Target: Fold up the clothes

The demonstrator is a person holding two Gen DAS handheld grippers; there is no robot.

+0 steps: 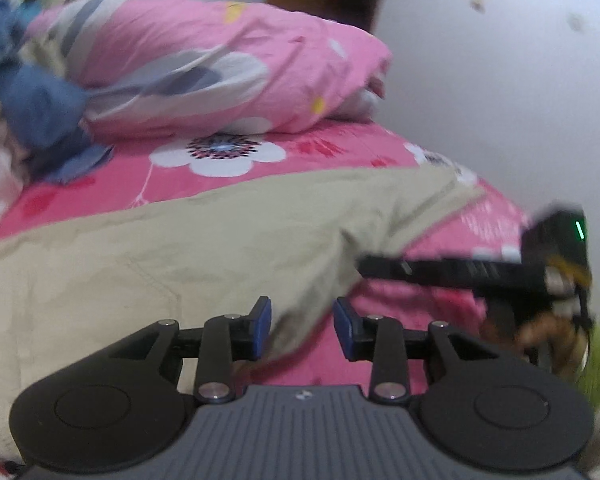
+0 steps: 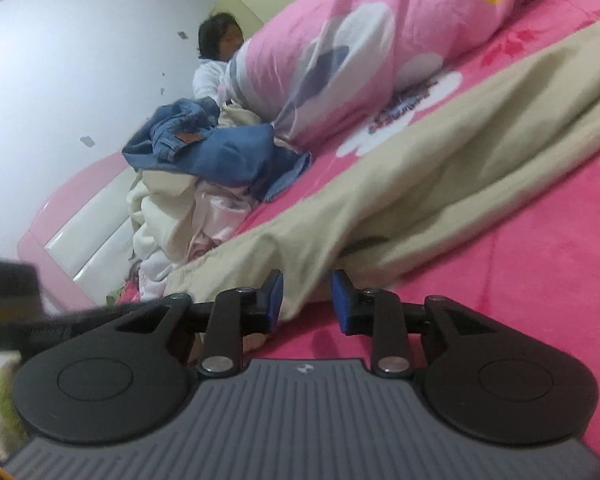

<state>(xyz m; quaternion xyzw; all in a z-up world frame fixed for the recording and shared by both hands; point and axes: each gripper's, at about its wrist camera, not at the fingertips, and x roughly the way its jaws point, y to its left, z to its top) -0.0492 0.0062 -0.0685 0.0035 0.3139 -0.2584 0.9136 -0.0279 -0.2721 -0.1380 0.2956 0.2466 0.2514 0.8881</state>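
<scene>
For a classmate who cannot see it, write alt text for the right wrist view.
The open right gripper straddles the edge of beige trousers spread on a pink floral bedsheet. Behind lie a heap of denim clothes and a pink pillow.

A home bedroom: a bed under a pink flowered sheet (image 1: 228, 184), a rolled pink quilt (image 1: 220, 64), heaped clothes (image 2: 204, 168), and a padded headboard (image 2: 88, 236).

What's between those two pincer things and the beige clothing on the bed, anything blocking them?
Nothing visible blocks them. The left gripper and the right gripper are both open, and an edge of the beige garment already lies between each one's blue pads. The pile of clothes and the pink pillow sit farther back.
</scene>
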